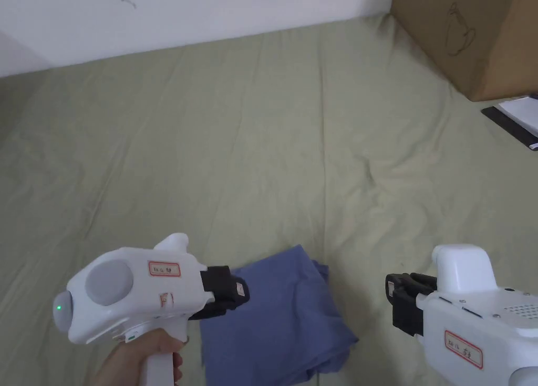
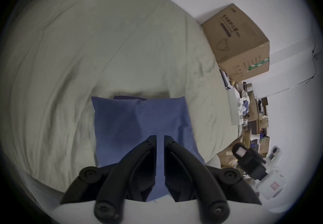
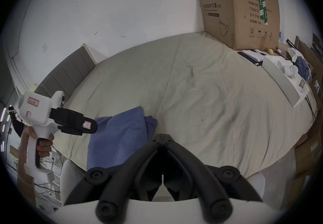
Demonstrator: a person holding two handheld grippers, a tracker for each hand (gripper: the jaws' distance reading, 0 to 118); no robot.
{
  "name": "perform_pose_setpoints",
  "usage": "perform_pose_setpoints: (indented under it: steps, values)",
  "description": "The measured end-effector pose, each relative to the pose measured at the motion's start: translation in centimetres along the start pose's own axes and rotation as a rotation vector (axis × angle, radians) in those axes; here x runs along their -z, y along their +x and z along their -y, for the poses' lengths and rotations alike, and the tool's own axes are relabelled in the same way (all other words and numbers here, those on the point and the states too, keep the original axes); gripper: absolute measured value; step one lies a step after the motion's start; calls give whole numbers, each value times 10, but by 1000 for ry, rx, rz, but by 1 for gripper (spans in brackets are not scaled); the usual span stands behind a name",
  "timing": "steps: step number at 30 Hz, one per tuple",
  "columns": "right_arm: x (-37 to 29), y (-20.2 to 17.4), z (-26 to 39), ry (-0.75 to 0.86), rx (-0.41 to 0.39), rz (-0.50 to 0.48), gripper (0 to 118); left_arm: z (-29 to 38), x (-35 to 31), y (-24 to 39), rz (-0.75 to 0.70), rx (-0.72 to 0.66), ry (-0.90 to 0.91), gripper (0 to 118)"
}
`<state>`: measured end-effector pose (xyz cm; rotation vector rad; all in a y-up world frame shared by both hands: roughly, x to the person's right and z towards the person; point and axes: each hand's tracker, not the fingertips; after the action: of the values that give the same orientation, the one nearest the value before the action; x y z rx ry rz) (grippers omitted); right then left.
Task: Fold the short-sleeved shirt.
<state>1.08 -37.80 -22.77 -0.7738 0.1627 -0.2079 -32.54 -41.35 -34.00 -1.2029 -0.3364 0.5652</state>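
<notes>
The blue short-sleeved shirt (image 1: 278, 319) lies folded into a compact rectangle near the front edge of the bed; it also shows as the shirt (image 2: 139, 122) and the shirt (image 3: 118, 135). My left gripper (image 1: 242, 290) hovers just above the shirt's left part, held in a hand. Its jaws stand a narrow gap apart with nothing between them, seen at the left gripper (image 2: 160, 137). My right gripper (image 1: 390, 292) hangs to the right of the shirt over bare sheet. In its own view the right gripper (image 3: 162, 134) has its jaws pressed together, empty.
An olive-green sheet (image 1: 262, 140) covers the bed, wrinkled. A large cardboard box (image 1: 473, 30) stands at the back right corner against the white wall. Flat dark and white items (image 1: 517, 119) lie at the right edge.
</notes>
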Motion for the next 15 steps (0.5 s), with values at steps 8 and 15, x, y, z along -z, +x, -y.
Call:
perform_pose_setpoints:
  steps: [8, 15]
  values:
    - [2, 0, 1, -18, -24, 4, 0, 18, 74, 27, 194, 57, -146, 1]
    - [-1, 8, 3, -28, -18, 26, 0, 41, 128, 52, 185, 116, -278, 1]
